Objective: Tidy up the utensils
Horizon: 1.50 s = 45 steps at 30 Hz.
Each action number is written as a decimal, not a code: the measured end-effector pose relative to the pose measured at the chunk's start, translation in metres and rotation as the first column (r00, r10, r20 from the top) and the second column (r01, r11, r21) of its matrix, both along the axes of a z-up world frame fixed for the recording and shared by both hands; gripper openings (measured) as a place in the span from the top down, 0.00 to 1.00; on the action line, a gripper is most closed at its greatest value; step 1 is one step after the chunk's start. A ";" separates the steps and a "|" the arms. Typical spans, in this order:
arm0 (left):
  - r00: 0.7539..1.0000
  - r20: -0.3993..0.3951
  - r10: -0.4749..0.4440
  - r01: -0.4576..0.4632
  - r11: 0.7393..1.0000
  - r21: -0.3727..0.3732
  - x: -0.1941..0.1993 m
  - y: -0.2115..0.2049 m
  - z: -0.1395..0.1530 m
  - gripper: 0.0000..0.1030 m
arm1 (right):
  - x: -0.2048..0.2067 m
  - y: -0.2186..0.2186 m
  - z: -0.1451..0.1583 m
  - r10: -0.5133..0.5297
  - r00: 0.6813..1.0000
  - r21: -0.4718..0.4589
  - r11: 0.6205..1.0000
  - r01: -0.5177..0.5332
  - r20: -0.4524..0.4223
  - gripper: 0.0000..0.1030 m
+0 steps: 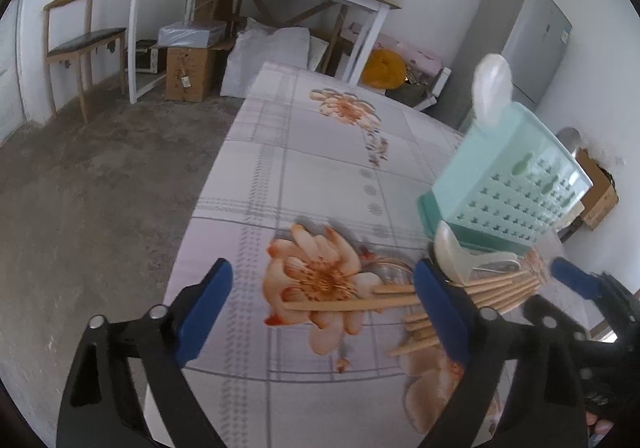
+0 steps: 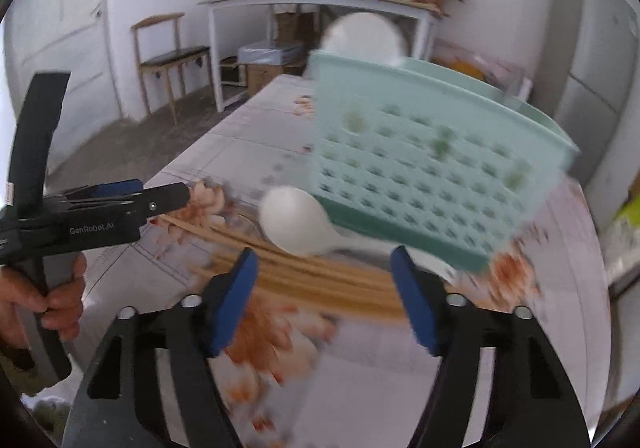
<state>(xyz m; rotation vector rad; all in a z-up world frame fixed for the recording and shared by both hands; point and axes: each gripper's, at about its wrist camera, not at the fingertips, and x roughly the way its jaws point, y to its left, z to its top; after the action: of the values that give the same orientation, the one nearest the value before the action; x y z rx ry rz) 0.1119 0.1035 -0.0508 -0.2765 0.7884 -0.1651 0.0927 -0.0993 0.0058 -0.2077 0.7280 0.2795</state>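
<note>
Chopsticks lie in a loose bundle on your flowered desk, at four o'clock in the left view. Your left hand-held gripper stands wide over the cloth, gripping nothing. A white spoon rests on them. Your right hand-held gripper hangs half-open above, empty. At two o'clock stands the mint basket.

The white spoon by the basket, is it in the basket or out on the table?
Out. The white spoon lies on the chopsticks, just in front of the basket.
</note>
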 end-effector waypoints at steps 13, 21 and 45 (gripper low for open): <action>1.000 -0.025 -0.005 0.004 0.997 -0.071 0.008 0.015 -0.013 0.53 | 0.041 0.053 -0.039 0.085 0.995 -0.176 0.980 -0.091 -0.043 0.78; 1.000 0.003 -0.026 0.026 0.993 -0.113 0.006 0.015 -0.006 0.67 | 0.039 0.054 -0.034 0.082 0.997 -0.168 0.982 -0.083 -0.015 0.93; 0.967 -0.076 -0.245 0.219 0.943 -0.252 0.064 -0.062 0.006 0.70 | -0.015 -0.100 0.052 -0.162 0.982 0.308 0.943 0.126 0.095 0.99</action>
<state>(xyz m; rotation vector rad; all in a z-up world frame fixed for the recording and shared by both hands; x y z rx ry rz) 0.1755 0.0417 -0.0448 -0.4256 0.9075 -0.4751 0.0774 -0.1988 0.0578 0.1186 0.5702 0.2325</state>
